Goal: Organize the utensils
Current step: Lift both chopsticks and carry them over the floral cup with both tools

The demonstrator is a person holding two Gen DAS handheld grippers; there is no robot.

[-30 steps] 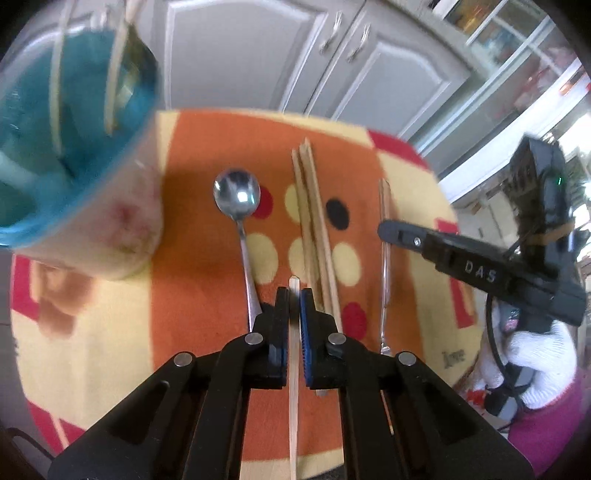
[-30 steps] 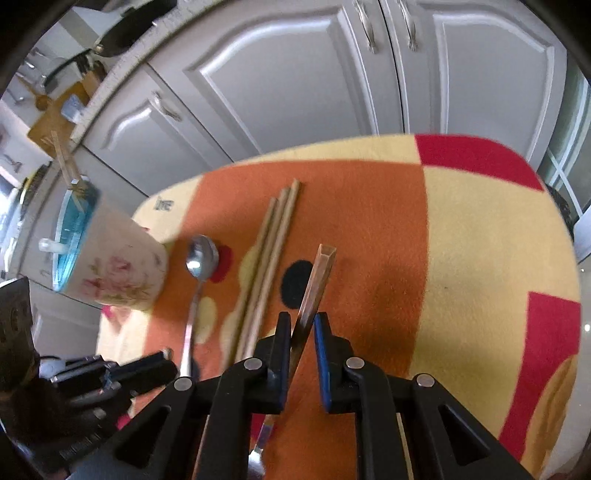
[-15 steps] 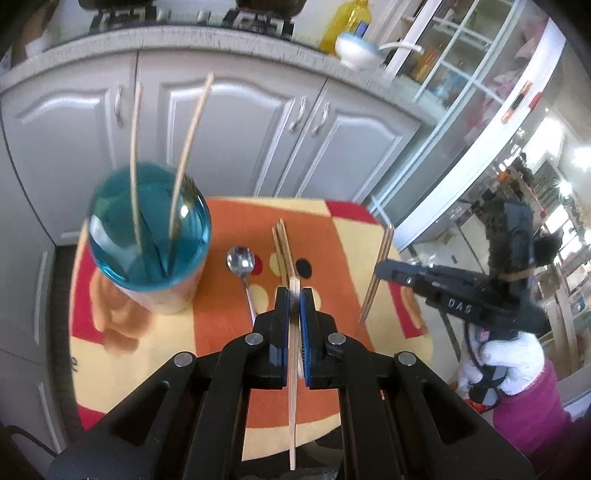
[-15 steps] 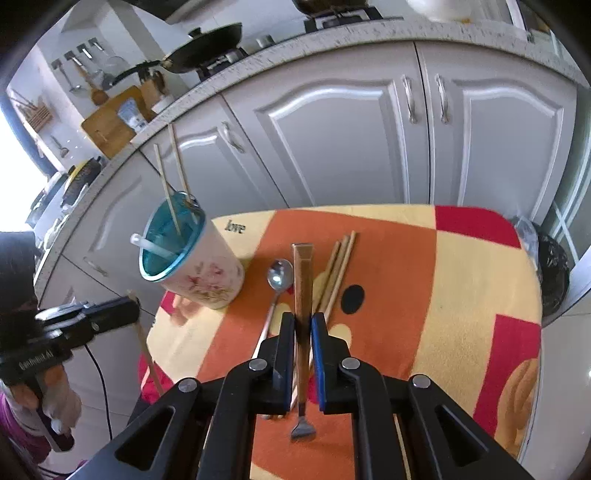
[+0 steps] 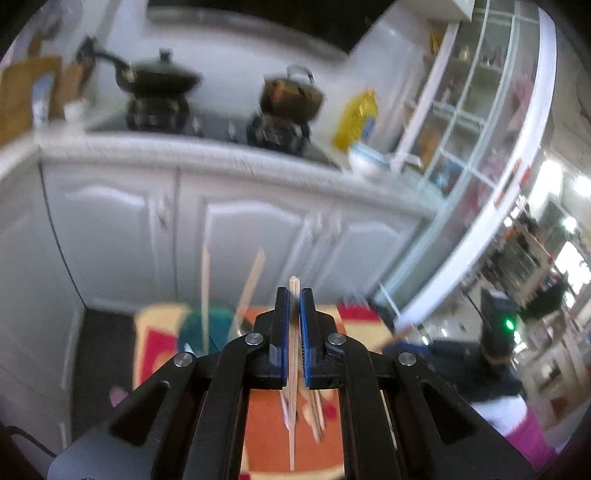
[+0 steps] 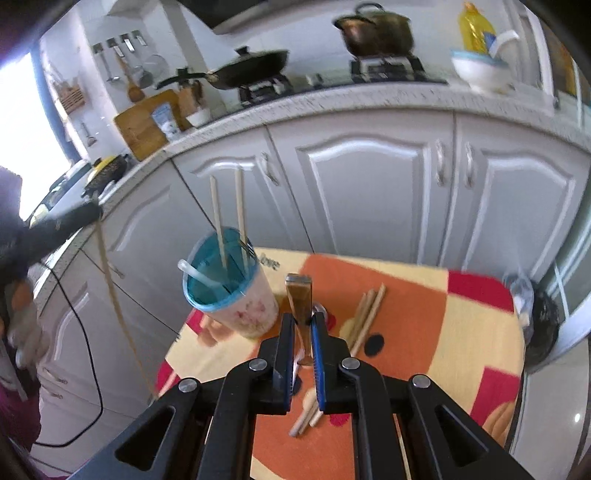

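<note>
The left claw (image 5: 294, 295) is pinching a thin wooden chopstick (image 5: 293, 387). The stick runs up between the blue pads (image 5: 282, 332) and its tip pokes out just past them. Below it is the cup (image 5: 210, 325) with two sticks standing in it, all blurry. More chopsticks (image 5: 314, 413) lie on the orange mat (image 5: 266, 424) under the claw. Off to the right, low down, is the other claw, dark and blurry, with a white glove (image 5: 495, 413) behind it.

The right claw (image 6: 303, 325) is pinching a fork (image 6: 300, 302) by its flat brown handle. The handle stands up between the pads and the prongs are hidden below. Just left of it is the cup (image 6: 236, 299), blue inside with flowers outside. It holds two sticks, a fork and a white spoon. A spoon (image 6: 319, 308) peeks out right behind the claw. Three chopsticks (image 6: 364, 314) lie on the mat (image 6: 443, 332) just to the right. Far left, the left claw holds its long stick hanging down beside the table (image 6: 517, 354).

A second ago both claws were low, right over the mat, with the cup close by. Now both are lifted high. You can see the grey cupboards (image 6: 369, 184) and the counter (image 6: 369, 99) with the pan (image 6: 255, 66) and pot (image 6: 380, 29). The mat looks small and far down.
</note>
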